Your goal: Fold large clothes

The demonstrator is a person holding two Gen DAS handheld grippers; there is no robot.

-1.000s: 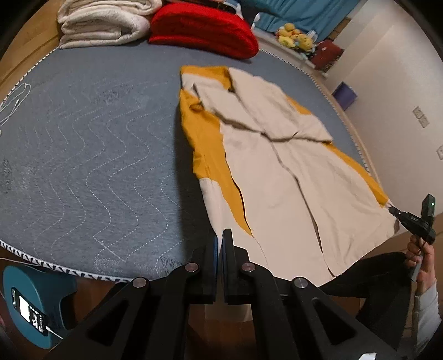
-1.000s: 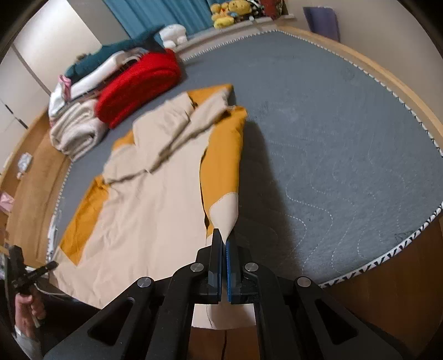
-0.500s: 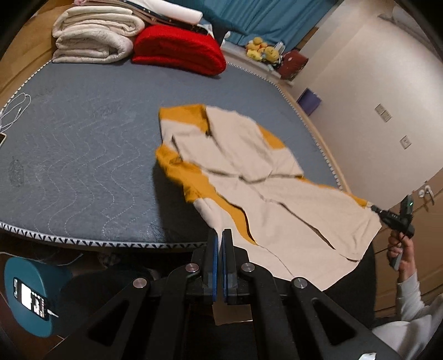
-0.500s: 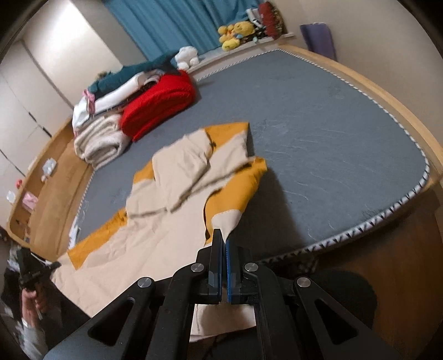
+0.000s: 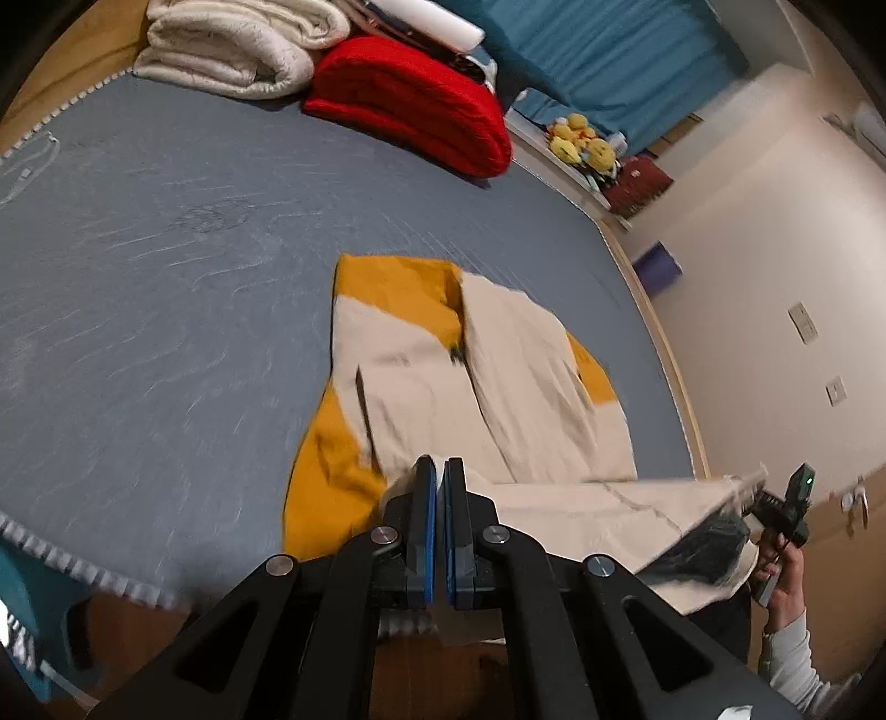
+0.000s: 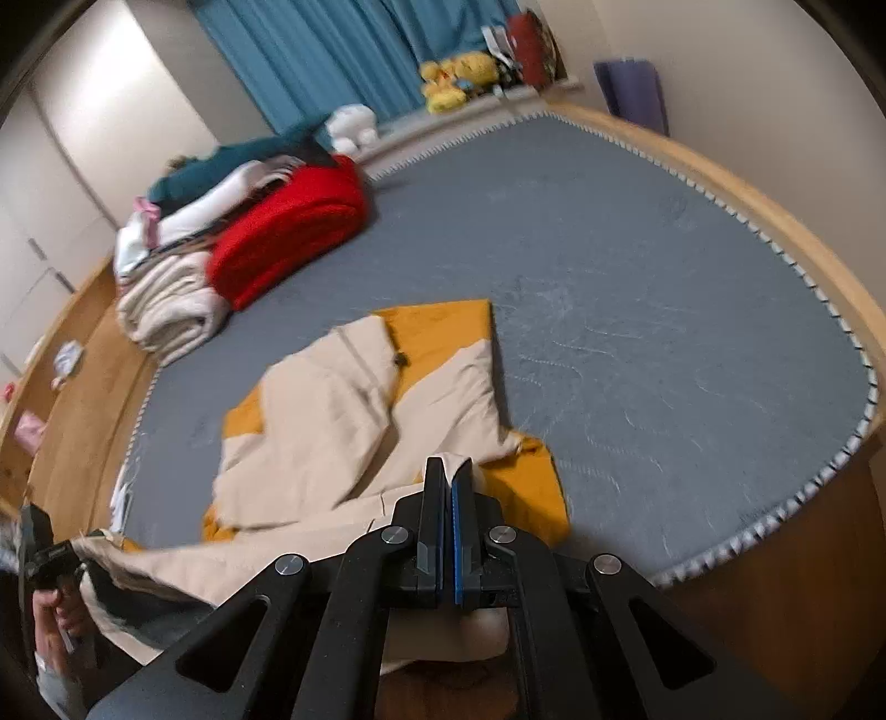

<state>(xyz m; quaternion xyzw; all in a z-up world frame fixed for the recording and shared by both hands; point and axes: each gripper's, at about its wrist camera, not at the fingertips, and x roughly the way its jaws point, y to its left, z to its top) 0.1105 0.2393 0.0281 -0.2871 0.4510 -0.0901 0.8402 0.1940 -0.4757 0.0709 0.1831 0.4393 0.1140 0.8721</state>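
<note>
Jaws of both grippers are closed, each pinching a hem corner of the garment: left gripper on one corner, right gripper on the other, with the cream hem stretched between them off the near edge of the bed. Garment: soft, matte cloth in cream with mustard-yellow panels at the sides and collar end; its upper half lies flat on the bed, sleeves folded inward over the chest. Bed: grey quilted cover with pale wavy stitching and a toothed white border, set in a light wooden frame. At the far end lie a red ribbed blanket (rolled, thick) and a folded cream blanket of fleecy texture. Blue curtain and yellow plush toys stand beyond. Motion blur softens the hem and stitching; cloth below each gripper is hidden by its black linkage. A hand holding the right gripper shows at the frame edge, sleeve cut off.
</note>
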